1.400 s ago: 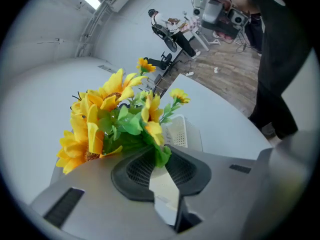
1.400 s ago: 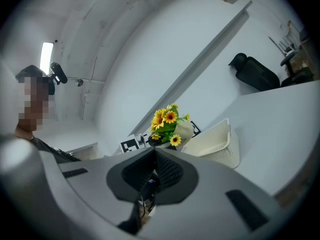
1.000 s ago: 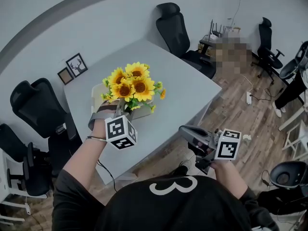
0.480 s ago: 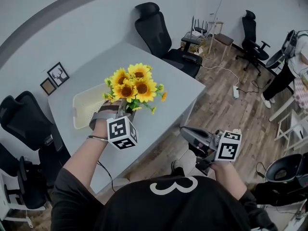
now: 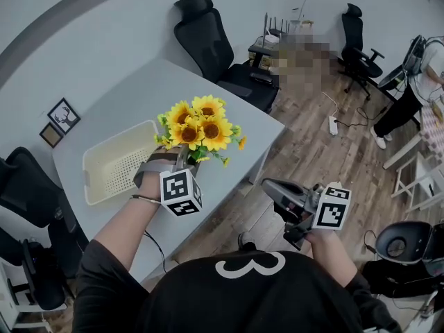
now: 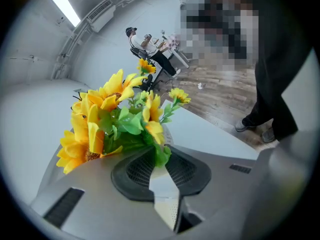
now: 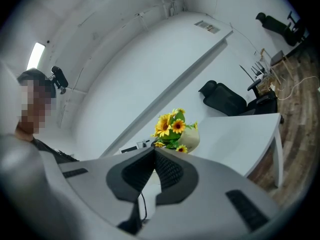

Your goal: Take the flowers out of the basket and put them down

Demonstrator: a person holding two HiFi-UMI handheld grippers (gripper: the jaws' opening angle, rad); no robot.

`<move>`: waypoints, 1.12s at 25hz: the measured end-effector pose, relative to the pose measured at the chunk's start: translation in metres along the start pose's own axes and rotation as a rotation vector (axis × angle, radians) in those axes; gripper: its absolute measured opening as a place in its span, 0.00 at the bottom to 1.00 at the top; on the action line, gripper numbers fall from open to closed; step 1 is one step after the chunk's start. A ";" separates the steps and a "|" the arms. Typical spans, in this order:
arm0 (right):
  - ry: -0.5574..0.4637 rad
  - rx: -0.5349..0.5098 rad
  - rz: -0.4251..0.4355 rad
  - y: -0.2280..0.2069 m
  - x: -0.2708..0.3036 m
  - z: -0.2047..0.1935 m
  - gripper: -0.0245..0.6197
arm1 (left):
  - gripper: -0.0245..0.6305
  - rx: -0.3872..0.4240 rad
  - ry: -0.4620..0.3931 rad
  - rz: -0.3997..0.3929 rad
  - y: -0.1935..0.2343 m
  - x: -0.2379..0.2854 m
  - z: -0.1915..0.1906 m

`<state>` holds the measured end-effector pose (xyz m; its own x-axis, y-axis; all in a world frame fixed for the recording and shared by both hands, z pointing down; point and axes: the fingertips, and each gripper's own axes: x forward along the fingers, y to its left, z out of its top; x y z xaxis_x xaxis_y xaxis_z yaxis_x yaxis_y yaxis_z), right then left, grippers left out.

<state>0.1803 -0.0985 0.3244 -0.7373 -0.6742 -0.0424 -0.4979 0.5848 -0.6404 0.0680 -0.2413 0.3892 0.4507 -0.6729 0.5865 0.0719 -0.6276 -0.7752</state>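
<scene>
Flowers: a bunch of yellow sunflowers (image 5: 200,125) with green leaves, dead centre in the head view. It's out of the basket and sits just to the right of it in the frame.
Left gripper: the left gripper (image 5: 179,162) is right under the blooms, mid-frame, with its marker cube (image 5: 180,191) facing the camera.
Left fingers: in the left gripper view the fingers (image 6: 134,170) are nearly closed and pinch the green stems between the pads. The flower heads fan out to the upper left of that frame.
Basket: a cream basket (image 5: 118,142) with a perforated bottom, left of centre in the head view. It rests on the surface, well apart from the right gripper.
Surface: a plain grey table top (image 5: 139,92) that runs from the left edge up toward the middle of the frame.
Right gripper: the right gripper (image 5: 272,186) is at lower right in the head view, out over the wood floor (image 5: 312,151) and off the surface.
Right fingers: in the right gripper view the tips are pressed together with nothing between them. The sunflowers show small in the middle of that frame.
Background: a black office chair (image 5: 208,30) at top centre, two picture frames (image 5: 61,116) against the wall at far left, and a person (image 5: 409,99) standing at the right edge.
</scene>
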 end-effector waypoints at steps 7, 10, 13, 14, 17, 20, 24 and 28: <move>0.017 0.037 -0.050 -0.057 0.024 0.007 0.05 | 0.14 0.006 -0.013 -0.068 -0.002 0.070 -0.017; 0.023 0.055 -0.067 -0.082 0.019 0.012 0.05 | 0.14 0.004 -0.012 -0.096 -0.010 0.096 -0.012; 0.030 0.069 -0.079 -0.100 0.021 0.018 0.05 | 0.15 0.006 -0.006 -0.127 -0.014 0.117 -0.013; 0.033 0.072 -0.082 -0.106 0.021 0.019 0.05 | 0.14 0.005 -0.004 -0.138 -0.015 0.123 -0.014; 0.038 0.088 -0.094 -0.120 0.020 0.019 0.05 | 0.15 0.000 0.006 -0.170 -0.025 0.139 -0.017; 0.042 0.104 -0.102 -0.134 0.021 0.021 0.05 | 0.14 -0.002 0.019 -0.205 -0.036 0.157 -0.022; 0.053 0.124 -0.114 -0.152 0.020 0.022 0.05 | 0.15 -0.021 0.050 -0.242 -0.049 0.181 -0.031; 0.065 0.140 -0.119 -0.166 0.020 0.023 0.05 | 0.15 -0.037 0.079 -0.277 -0.064 0.199 -0.042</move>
<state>0.2588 -0.2192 0.4128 -0.7070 -0.7018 0.0870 -0.5186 0.4310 -0.7384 0.1161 -0.3514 0.5649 0.3478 -0.5014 0.7922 0.1497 -0.8044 -0.5748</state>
